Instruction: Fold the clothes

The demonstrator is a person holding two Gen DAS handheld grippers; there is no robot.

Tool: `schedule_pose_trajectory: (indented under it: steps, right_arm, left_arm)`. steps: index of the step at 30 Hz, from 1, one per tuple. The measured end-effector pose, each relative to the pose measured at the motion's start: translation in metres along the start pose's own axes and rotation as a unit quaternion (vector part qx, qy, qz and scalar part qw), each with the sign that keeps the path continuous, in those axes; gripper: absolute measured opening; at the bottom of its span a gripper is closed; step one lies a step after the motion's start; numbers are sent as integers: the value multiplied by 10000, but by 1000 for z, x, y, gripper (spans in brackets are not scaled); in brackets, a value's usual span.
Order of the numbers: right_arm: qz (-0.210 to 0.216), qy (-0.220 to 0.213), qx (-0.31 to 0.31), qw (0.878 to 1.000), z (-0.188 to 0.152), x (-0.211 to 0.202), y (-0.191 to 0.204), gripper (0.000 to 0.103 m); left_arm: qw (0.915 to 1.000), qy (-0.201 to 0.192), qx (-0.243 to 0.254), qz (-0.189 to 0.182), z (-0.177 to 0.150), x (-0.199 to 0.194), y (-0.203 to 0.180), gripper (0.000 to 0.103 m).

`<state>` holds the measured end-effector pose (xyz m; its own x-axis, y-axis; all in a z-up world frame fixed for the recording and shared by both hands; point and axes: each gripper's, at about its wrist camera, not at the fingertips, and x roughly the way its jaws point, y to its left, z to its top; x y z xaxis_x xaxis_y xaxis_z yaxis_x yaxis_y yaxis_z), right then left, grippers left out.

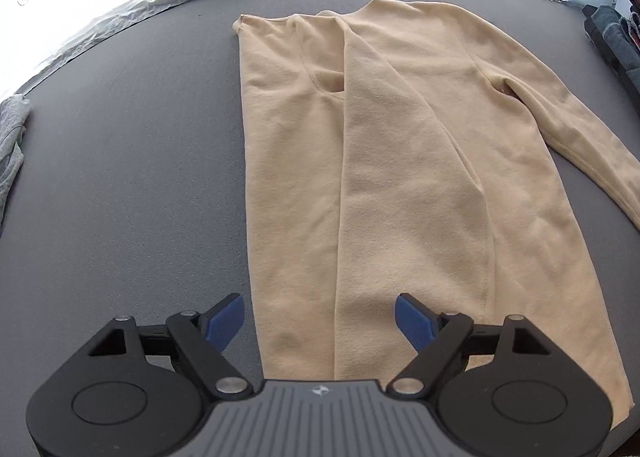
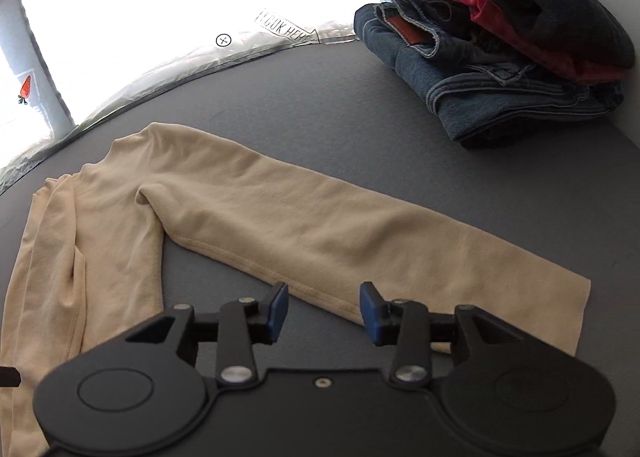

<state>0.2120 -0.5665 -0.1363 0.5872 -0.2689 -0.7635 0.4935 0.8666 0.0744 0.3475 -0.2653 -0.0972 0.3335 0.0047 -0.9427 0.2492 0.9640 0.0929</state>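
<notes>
A beige long-sleeved top (image 1: 400,161) lies flat on the grey table (image 1: 128,185). Its left side is folded over the body, its other sleeve stretches out to the right. My left gripper (image 1: 319,323) is open and empty, hovering over the top's near hem. In the right wrist view the outstretched sleeve (image 2: 340,233) runs from the shoulder at the left to the cuff at the lower right. My right gripper (image 2: 323,311) is open and empty, just above the sleeve's near edge close to the cuff.
A stack of folded clothes (image 2: 508,45), jeans below with red and dark garments on top, sits at the table's far right; it also shows at the edge of the left wrist view (image 1: 616,45). A grey garment (image 1: 12,137) lies at the table's left edge. The table's far edge (image 2: 224,65) meets crinkled clear plastic.
</notes>
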Motion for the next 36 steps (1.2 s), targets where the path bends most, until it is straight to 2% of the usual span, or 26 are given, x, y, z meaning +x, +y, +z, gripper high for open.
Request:
schedule_pose_trajectory:
  steps: [2, 5, 7, 9, 12, 16, 18, 20, 22, 23, 25, 28, 30, 33, 36]
  right_arm:
    - [-374, -108, 44, 9992, 0, 4, -18, 45]
    - [-954, -227, 214, 9949, 0, 8, -49, 58]
    - [-1320, -197, 283, 9906, 0, 9, -64, 66]
    - [-1557, -103, 405, 9869, 0, 13, -76, 69]
    - [-1569, -92, 732, 9849, -2, 13, -89, 79]
    - [-1491, -98, 1194, 9815, -4, 14, -99, 83]
    - [-1481, -88, 1203, 9816, -3, 15, -97, 83]
    - [-1377, -85, 1112, 9842, -1, 13, -94, 73]
    - [-1220, -57, 914, 9883, 1, 12, -88, 51]
    - [-1159, -32, 837, 9897, 2, 11, -86, 46]
    - [-1068, 1, 768, 9913, 4, 10, -83, 29]
    - [-1031, -11, 786, 9916, 4, 6, -81, 8]
    - [-845, -42, 930, 9921, 4, 1, -84, 3]
    - [-366, -90, 1488, 9882, 5, -4, -91, 1]
    - [314, -166, 1799, 9830, 10, -7, -84, 1]
  left_arm:
    - [10000, 44, 8, 87, 11, 9, 2, 85]
    - [9997, 194, -75, 161, 26, 25, 9, 85]
    - [9994, 268, -171, 111, 31, 31, 13, 90]
    - [9994, 285, -193, 78, 34, 34, 15, 94]
    - [9994, 266, -197, 101, 32, 37, 17, 101]
    - [9979, 376, -525, -71, 31, 42, 28, 103]
    - [9964, 435, -702, -186, 30, 44, 33, 103]
    - [9951, 459, -833, -279, 29, 46, 37, 103]
    - [9940, 474, -925, -343, 27, 47, 40, 103]
    - [9936, 477, -959, -364, 27, 47, 41, 103]
    - [9936, 461, -969, -358, 25, 46, 41, 103]
    - [9936, 437, -984, -348, 24, 45, 41, 103]
    - [9936, 426, -989, -334, 21, 44, 41, 103]
    - [9945, 362, -949, -264, 17, 39, 40, 103]
    - [9962, -18, -873, -30, 11, 26, 38, 103]
